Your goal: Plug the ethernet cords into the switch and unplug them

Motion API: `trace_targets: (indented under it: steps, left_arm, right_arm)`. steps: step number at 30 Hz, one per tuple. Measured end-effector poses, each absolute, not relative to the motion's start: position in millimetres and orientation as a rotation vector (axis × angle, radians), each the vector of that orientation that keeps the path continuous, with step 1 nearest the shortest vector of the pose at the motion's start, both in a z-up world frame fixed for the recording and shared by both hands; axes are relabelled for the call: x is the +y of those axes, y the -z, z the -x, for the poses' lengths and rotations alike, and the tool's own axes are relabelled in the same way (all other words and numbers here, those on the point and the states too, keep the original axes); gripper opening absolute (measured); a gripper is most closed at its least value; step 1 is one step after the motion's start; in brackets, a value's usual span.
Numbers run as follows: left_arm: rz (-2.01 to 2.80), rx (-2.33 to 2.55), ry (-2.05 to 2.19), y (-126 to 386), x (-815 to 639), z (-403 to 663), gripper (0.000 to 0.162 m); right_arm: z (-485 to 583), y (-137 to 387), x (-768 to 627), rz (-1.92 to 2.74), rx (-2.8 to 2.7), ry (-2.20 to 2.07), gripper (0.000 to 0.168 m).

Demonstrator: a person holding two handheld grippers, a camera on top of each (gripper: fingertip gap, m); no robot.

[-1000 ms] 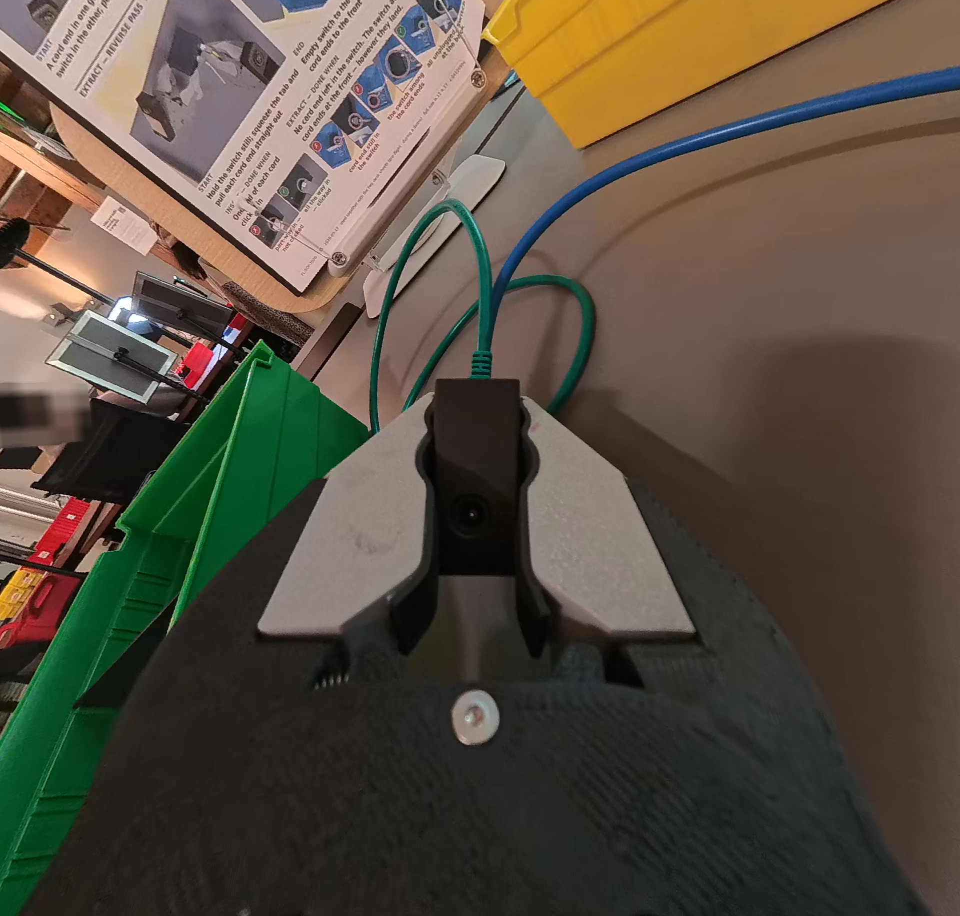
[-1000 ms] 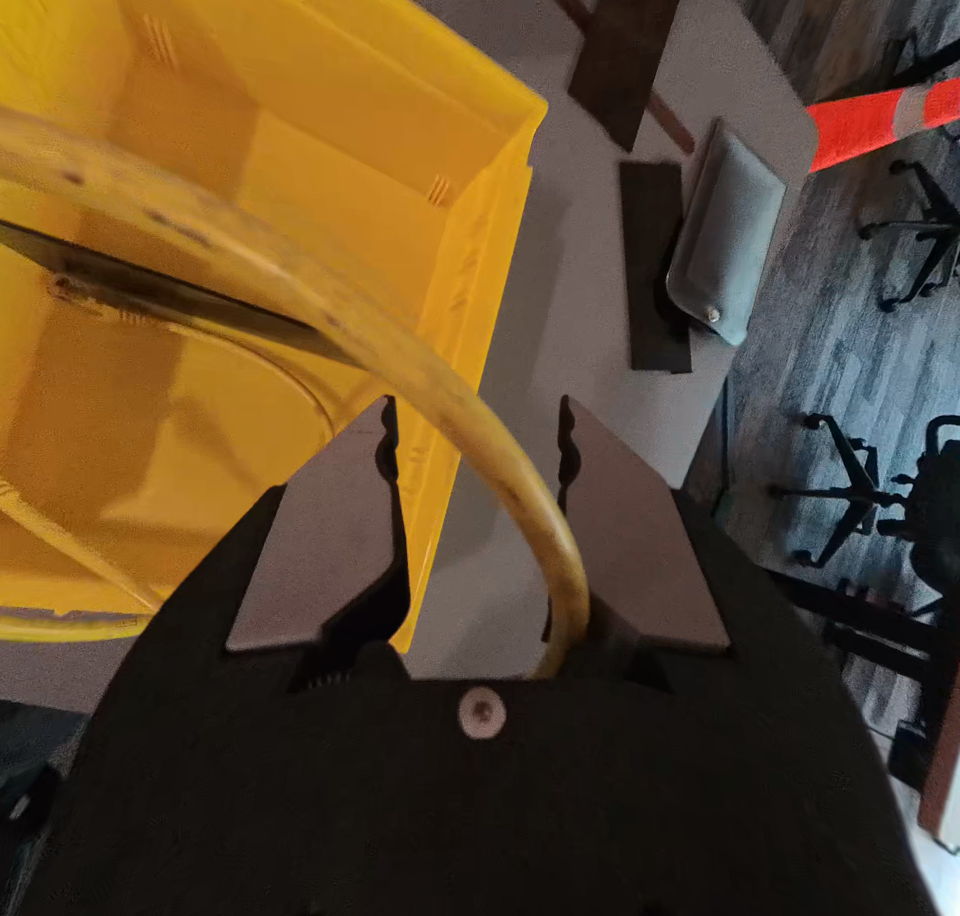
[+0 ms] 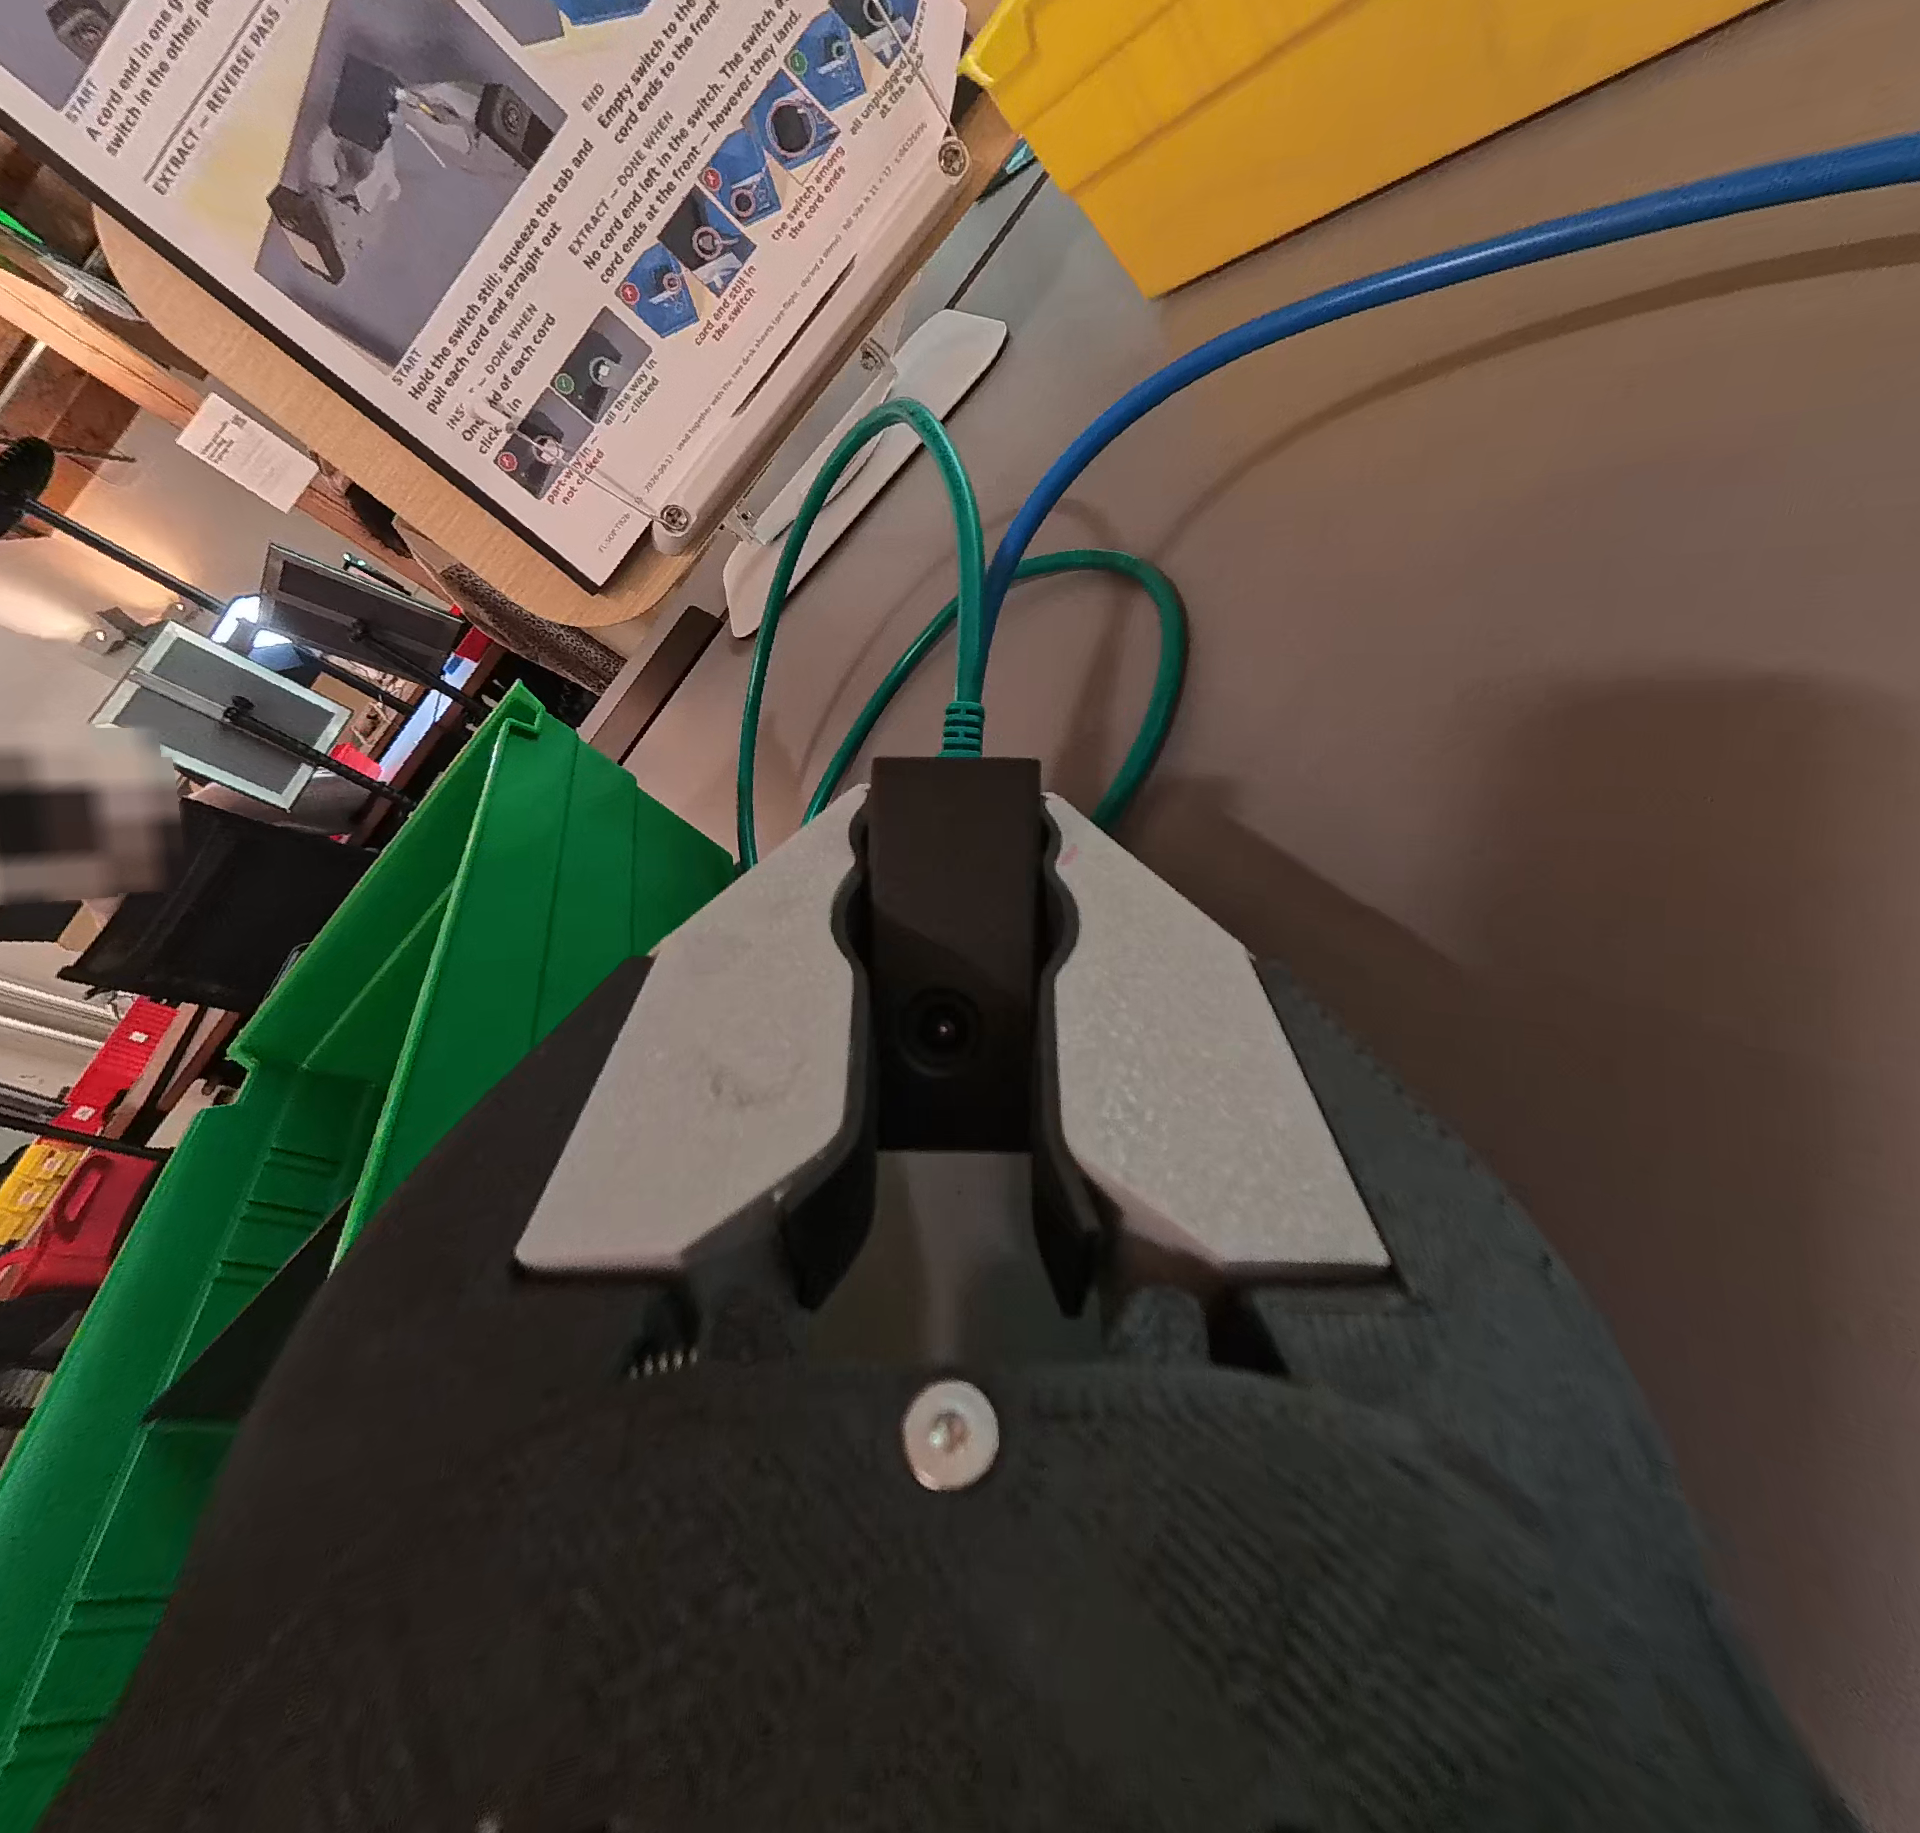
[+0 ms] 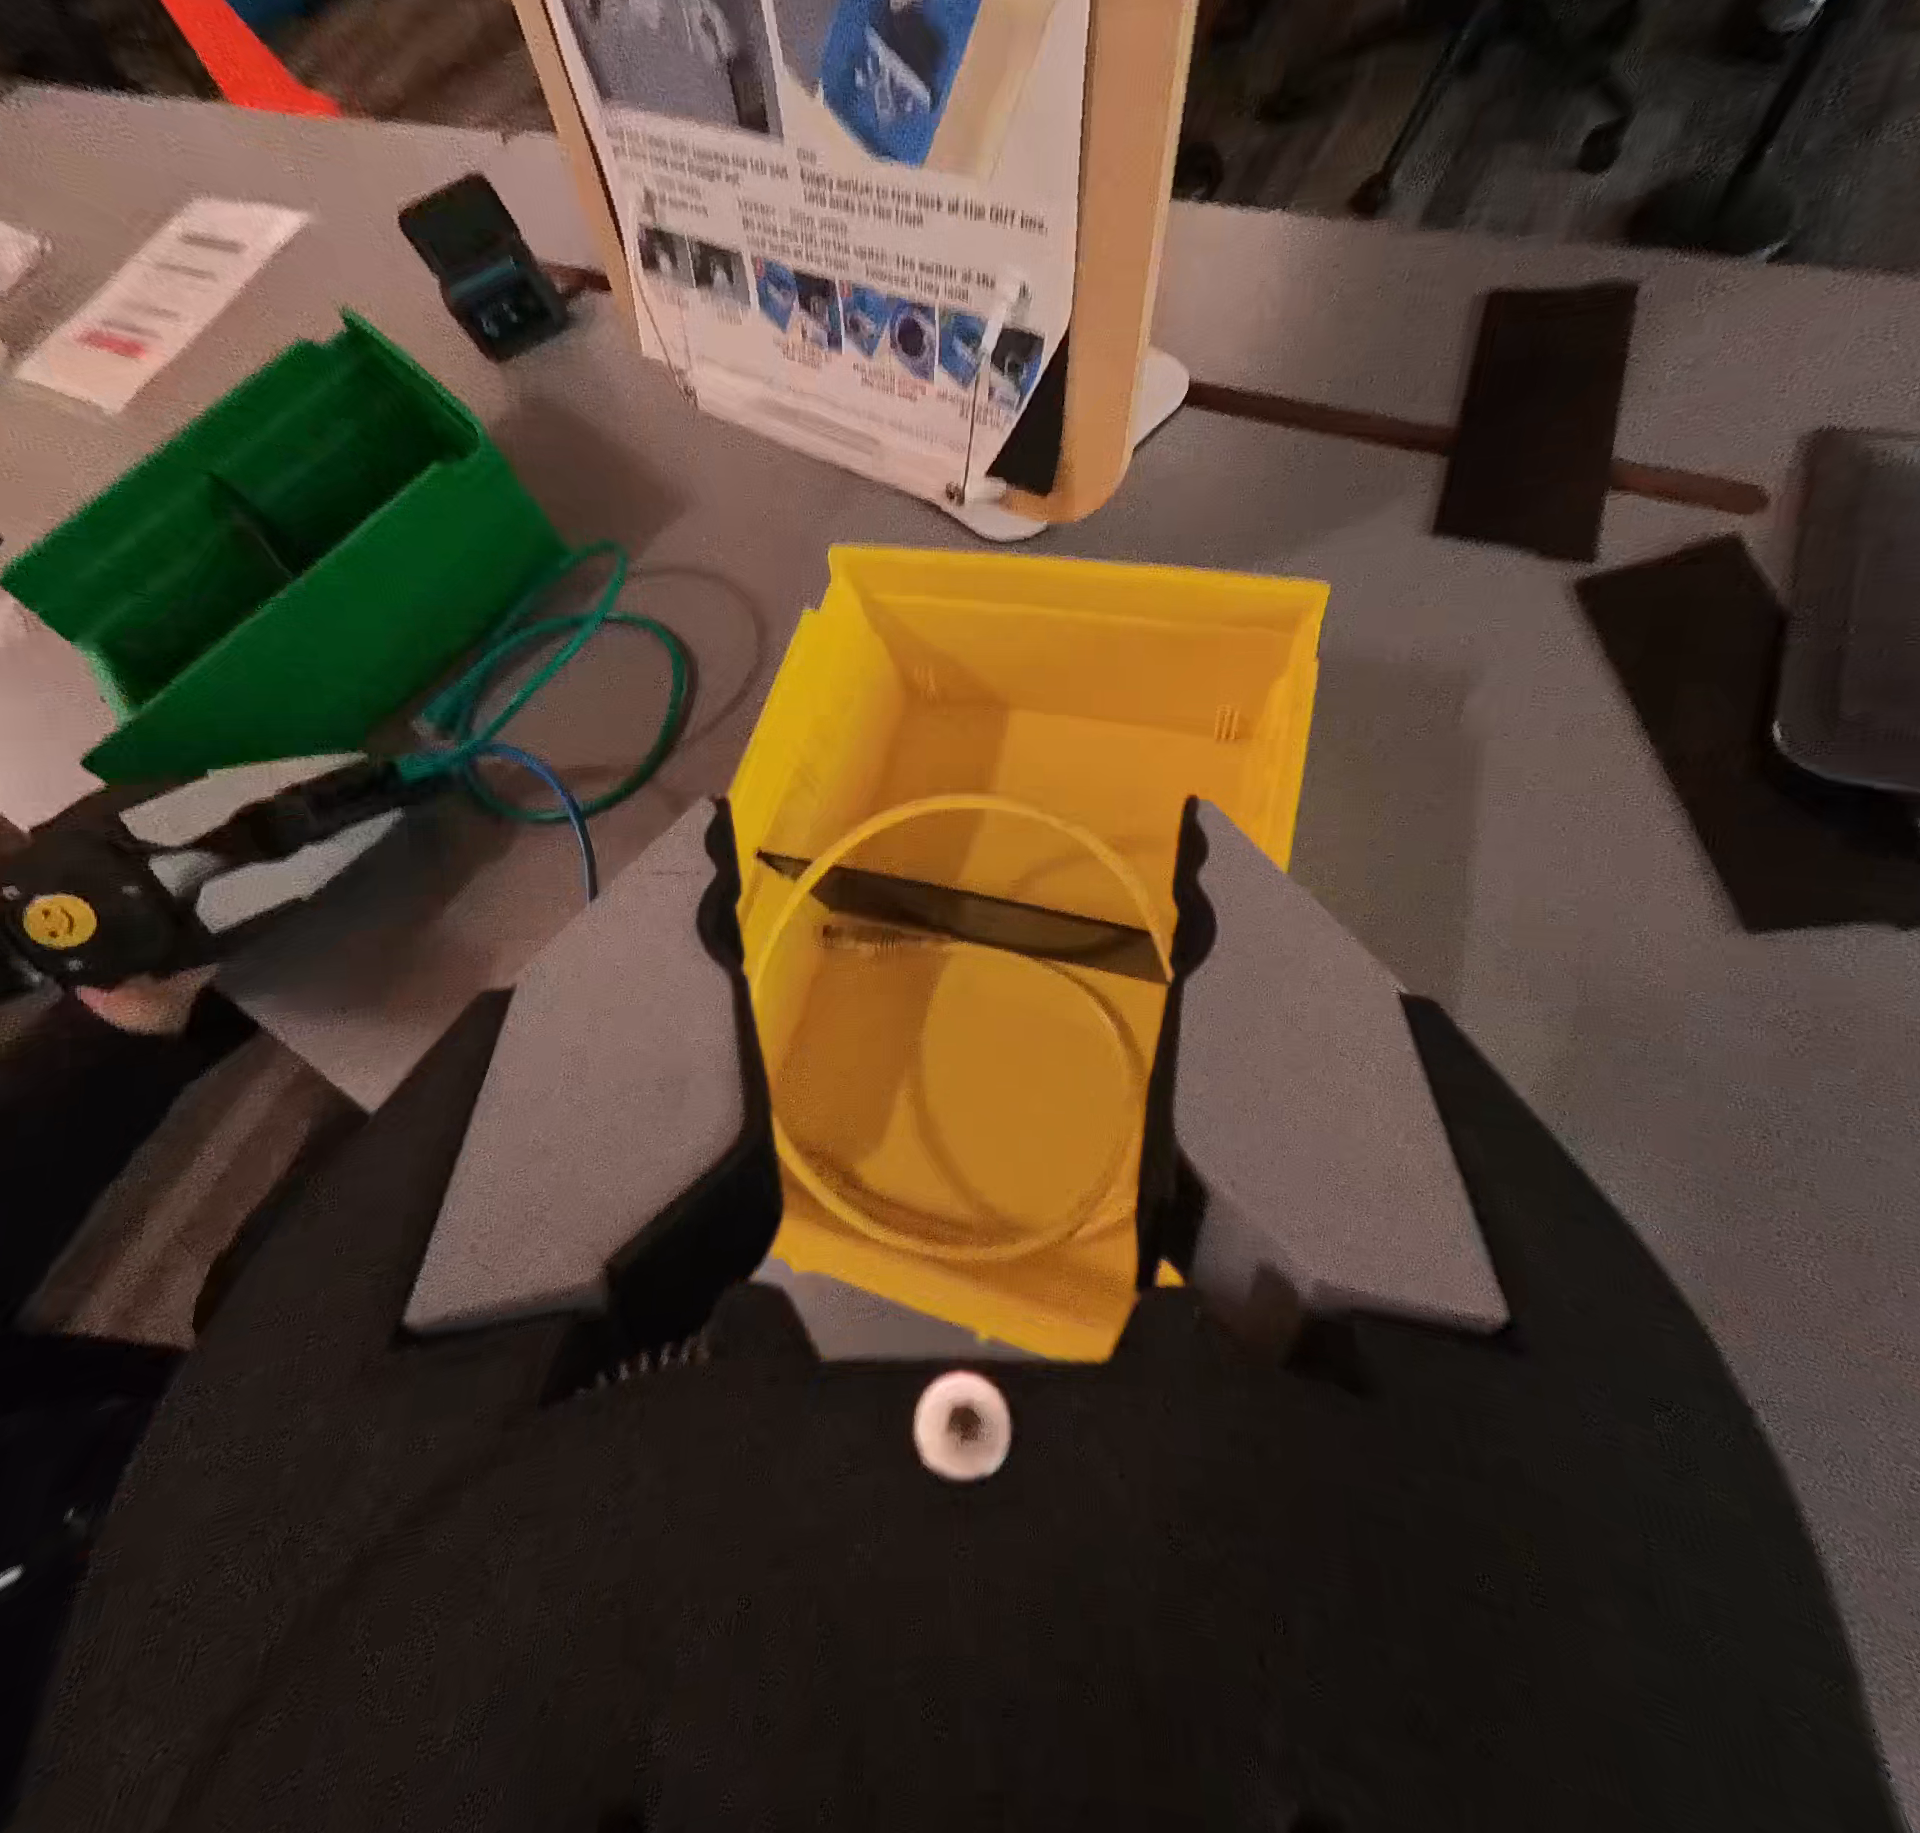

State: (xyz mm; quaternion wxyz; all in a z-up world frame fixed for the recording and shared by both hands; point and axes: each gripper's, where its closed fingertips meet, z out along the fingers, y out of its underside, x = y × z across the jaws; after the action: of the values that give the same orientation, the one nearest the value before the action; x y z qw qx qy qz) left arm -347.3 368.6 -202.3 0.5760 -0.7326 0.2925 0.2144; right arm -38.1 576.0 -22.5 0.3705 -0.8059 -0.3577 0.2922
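Note:
My left gripper [image 3: 954,817] is shut on the black switch [image 3: 954,952] and holds it low over the table. A green cord [image 3: 961,640] is plugged into the switch's far end and loops on the table. A blue cord [image 3: 1351,313] runs in behind the switch; its end is hidden. My right gripper [image 4: 953,817] is open and empty, above the yellow bin [image 4: 1039,588]. A yellow cord [image 4: 956,1212] lies coiled inside that bin. The left gripper [image 4: 270,833] with the green cord [image 4: 623,723] and blue cord [image 4: 571,817] also shows at the left of the right wrist view.
A green bin [image 4: 260,588] stands left of the cords, close beside my left gripper [image 3: 416,1004]. An instruction board [image 4: 852,225] stands at the back on a white foot. A black device [image 4: 483,266] and dark mats [image 4: 1538,412] lie on the grey table [image 4: 1455,848]. A dark strip [image 4: 966,916] crosses the yellow bin. Spacing between my two grippers at the tips: around 40 centimeters.
My right gripper had the yellow cord between its open fingers close to the bin; it has pulled back and opened wider, and the cord lies in the bin. The left gripper has not moved.

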Motion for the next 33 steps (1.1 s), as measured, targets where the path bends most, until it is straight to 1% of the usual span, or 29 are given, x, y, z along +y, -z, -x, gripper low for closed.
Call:
trace_targets:
  steps: [1, 2, 4, 6, 7, 12, 15, 20, 23, 26, 29, 33]
  left_arm:
    - [1.716, 0.685, -0.503, 202, 369, 347, 0.026]
    - [1.716, 0.685, -0.503, 202, 369, 347, 0.026]
    - [1.716, 0.684, -0.504, 202, 369, 347, 0.026]
    - [1.715, 0.686, -0.509, 202, 369, 347, 0.026]
    - [1.714, 0.686, -0.511, 202, 368, 347, 0.026]
    - [1.712, 0.685, -0.510, 202, 367, 347, 0.026]
    - [1.700, 0.676, -0.497, 199, 367, 347, 0.026]
    - [1.686, 0.665, -0.453, 195, 366, 347, 0.026]
    - [1.667, 0.681, -0.433, 194, 365, 342, 0.026]
    - [1.630, 0.701, -0.436, 189, 361, 337, 0.026]
    - [1.563, 0.757, -0.431, 184, 356, 326, 0.025]
    - [1.441, 0.862, -0.401, 176, 344, 303, 0.026]
  right_arm:
    - [36, 34, 572, 2.112, -0.958, -0.706, 0.085]
    - [33, 46, 571, 2.142, -1.000, -0.628, 0.083]
    - [34, 63, 567, 2.131, -1.108, -0.479, 0.067]
    - [42, 71, 570, 2.063, -1.137, -0.375, 0.063]
    - [49, 74, 571, 2.038, -1.147, -0.366, 0.057]
    - [85, 102, 572, 2.072, -1.157, -0.491, 0.054]
    - [116, 106, 543, 2.037, -1.248, -0.688, 0.039]
    - [174, 98, 458, 1.806, -1.451, -0.962, 0.045]
    - [210, 108, 397, 1.622, -1.672, -1.000, 0.042]
    - [242, 133, 365, 1.487, -1.832, -0.822, 0.039]
    - [270, 145, 356, 1.338, -1.881, -0.630, 0.032]
    - [289, 156, 344, 1.177, -1.982, -0.487, 0.036]
